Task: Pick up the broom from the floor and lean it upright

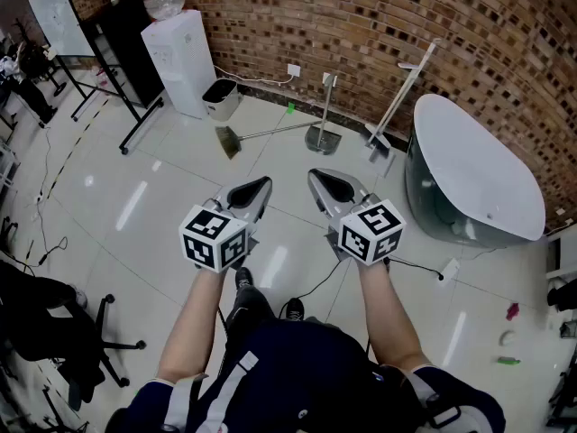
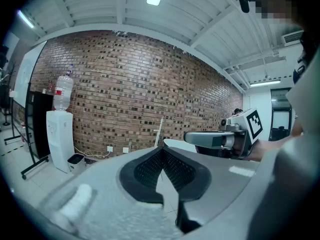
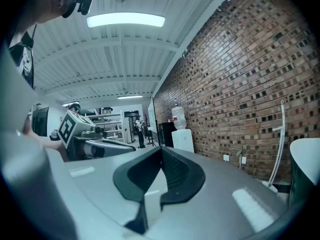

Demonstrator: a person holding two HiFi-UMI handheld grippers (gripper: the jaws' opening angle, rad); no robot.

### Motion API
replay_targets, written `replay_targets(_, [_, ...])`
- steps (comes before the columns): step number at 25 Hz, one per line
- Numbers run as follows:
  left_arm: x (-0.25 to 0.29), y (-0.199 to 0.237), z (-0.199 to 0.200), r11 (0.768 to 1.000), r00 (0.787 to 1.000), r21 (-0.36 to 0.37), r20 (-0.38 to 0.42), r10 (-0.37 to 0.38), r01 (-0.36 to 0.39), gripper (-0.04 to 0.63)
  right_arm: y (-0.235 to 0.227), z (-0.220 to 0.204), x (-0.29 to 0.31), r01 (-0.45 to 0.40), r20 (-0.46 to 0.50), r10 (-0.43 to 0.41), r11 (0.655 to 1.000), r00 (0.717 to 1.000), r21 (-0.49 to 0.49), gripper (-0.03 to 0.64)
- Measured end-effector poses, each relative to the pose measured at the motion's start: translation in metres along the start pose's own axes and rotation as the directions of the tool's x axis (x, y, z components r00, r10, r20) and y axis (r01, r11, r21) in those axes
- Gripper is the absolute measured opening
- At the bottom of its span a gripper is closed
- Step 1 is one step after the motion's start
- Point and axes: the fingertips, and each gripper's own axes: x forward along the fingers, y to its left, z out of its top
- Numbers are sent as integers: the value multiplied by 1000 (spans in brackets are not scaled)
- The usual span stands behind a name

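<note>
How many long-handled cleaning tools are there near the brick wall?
3. The broom lies on the floor; a grey tool stands upright right of it; a white tool leans on the brick wall beside the tub. Others may be hidden.

- Pale glossy tiled floor [image 1: 117,215], streaked with light.
- Water dispenser [image 1: 180,61] standing on it by the brick wall.
- Small white bin [image 1: 221,98] just right of the dispenser.
- Broom [image 1: 270,133] lying flat, right of the dispenser past the bin.
- Long-handled dustpan [image 1: 322,137] upright, further right.
- White tub [image 1: 478,174] farthest right of the dispenser.
</note>
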Motion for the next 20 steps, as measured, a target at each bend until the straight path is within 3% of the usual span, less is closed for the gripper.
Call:
replay_targets(10, [44, 93, 12, 999, 999, -11, -10, -50, 50, 0, -41, 5, 88, 66, -27, -66, 998, 997, 0, 2])
replay_targets(20, [94, 204, 40, 982, 985, -74, 7, -173, 173, 0, -87, 22, 197, 188, -77, -186, 982, 980, 20, 2])
